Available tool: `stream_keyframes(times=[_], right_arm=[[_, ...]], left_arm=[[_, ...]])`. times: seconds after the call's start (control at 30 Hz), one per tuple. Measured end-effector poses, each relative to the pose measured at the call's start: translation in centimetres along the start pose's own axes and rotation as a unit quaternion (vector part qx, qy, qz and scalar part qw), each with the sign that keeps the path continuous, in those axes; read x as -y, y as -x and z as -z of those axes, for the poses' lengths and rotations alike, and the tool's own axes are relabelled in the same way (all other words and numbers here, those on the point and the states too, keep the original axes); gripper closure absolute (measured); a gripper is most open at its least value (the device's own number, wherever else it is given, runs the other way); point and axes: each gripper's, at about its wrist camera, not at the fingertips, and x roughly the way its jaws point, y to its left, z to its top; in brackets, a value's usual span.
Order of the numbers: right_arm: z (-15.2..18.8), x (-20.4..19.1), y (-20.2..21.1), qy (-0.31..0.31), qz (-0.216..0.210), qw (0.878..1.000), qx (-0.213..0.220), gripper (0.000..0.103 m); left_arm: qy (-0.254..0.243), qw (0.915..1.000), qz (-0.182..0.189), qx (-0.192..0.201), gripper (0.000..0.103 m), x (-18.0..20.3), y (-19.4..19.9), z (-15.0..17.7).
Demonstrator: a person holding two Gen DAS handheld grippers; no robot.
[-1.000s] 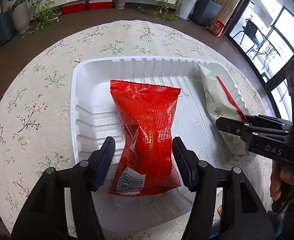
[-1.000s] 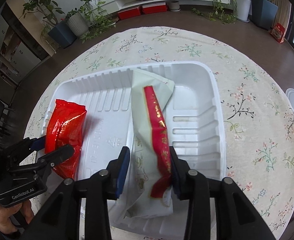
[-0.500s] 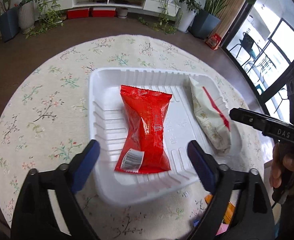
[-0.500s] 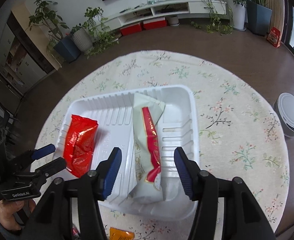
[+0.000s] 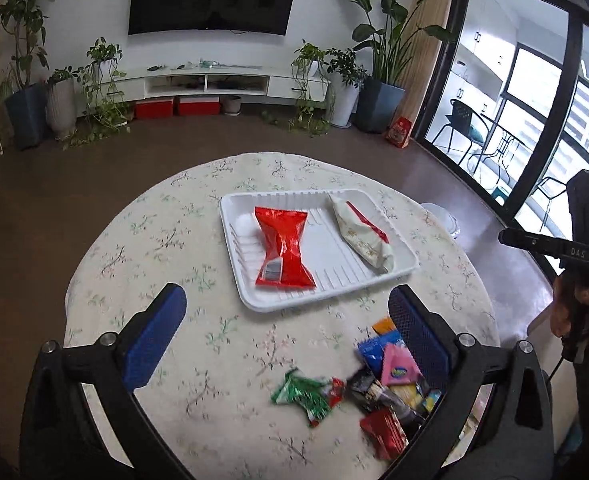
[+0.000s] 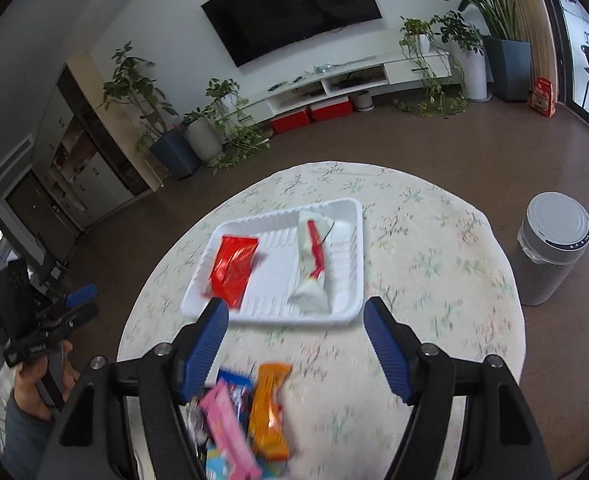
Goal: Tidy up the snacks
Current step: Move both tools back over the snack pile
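Soft daylight enters through the tall black-framed glass doors (image 5: 534,128), which look washed out. Fisheye bending curves the room and darkens the corners. The heap of colourful snack packets (image 6: 246,412) nearest the lens is smeared by motion blur

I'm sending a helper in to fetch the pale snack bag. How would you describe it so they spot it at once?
On the round table with the flowered cloth sits a white ribbed tray. Two bags lie in it; the pale snack bag is the one nearer the window. Unlike the all-red bag beside it, it is cream-white with one red stripe along its length.
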Motion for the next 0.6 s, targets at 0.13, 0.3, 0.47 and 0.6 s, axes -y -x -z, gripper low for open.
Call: stream_keyframes(times=[0.13,0.3,0.47,0.6], right_arm=[[4.8,-1.9,3.1,0.027,0.002,1.0,0.002,0.029],[11.2,-3.7,4.1,0.055,0.011,0.998,-0.035,0.028],[15.4,-3.8,3.7,0.061,0.043,0.994,-0.077,0.029],[16.9,-4.2,3.2,0.065,0.043,0.993,-0.093,0.031]], left_arm=[[0.01,0.9997,0.014,-0.017,0.0,1.5,3.1,4.9],[-0.04,0.9981,0.01,-0.045,0.0,5.5,4.9,12.3],[-0.081,0.9925,0.02,-0.089,0.0,8.5,4.4,17.4],[-0.099,0.9886,0.031,-0.109,0.001,10.2,3.2,19.0]])
